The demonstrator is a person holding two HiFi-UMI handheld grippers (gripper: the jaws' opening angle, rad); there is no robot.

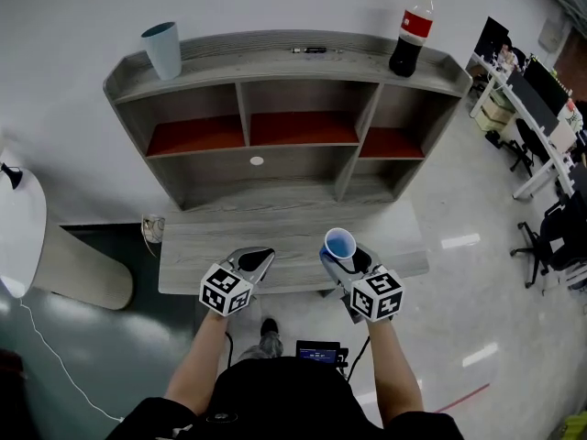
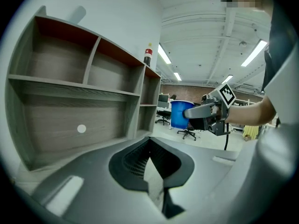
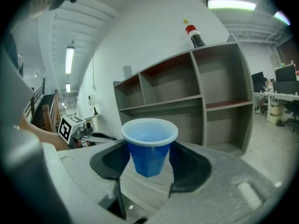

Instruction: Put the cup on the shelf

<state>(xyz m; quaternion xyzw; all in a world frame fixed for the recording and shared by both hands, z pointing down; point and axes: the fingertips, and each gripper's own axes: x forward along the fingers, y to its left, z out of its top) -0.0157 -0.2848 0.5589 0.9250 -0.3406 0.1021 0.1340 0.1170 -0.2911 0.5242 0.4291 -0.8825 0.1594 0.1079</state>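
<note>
A blue plastic cup (image 1: pixel 339 243) with a white rim stands upright between the jaws of my right gripper (image 1: pixel 342 255), which is shut on the cup (image 3: pixel 149 146) below its rim. The grey wooden shelf (image 1: pixel 275 62) with red-lined compartments stands against the wall ahead, past the low board. My left gripper (image 1: pixel 256 260) hangs beside the right one, its dark pads together and nothing between them. In the left gripper view the cup (image 2: pixel 180 114) shows to the right, held out level, and the shelf (image 2: pixel 70 94) fills the left.
On the shelf top stand a pale grey-blue cup (image 1: pixel 162 49) at the left and a cola bottle (image 1: pixel 410 35) at the right. A low grey board (image 1: pixel 275 232) lies below my grippers. Office desks and chairs (image 1: pixel 541 117) fill the right; a white lamp (image 1: pixel 18 218) is at the left.
</note>
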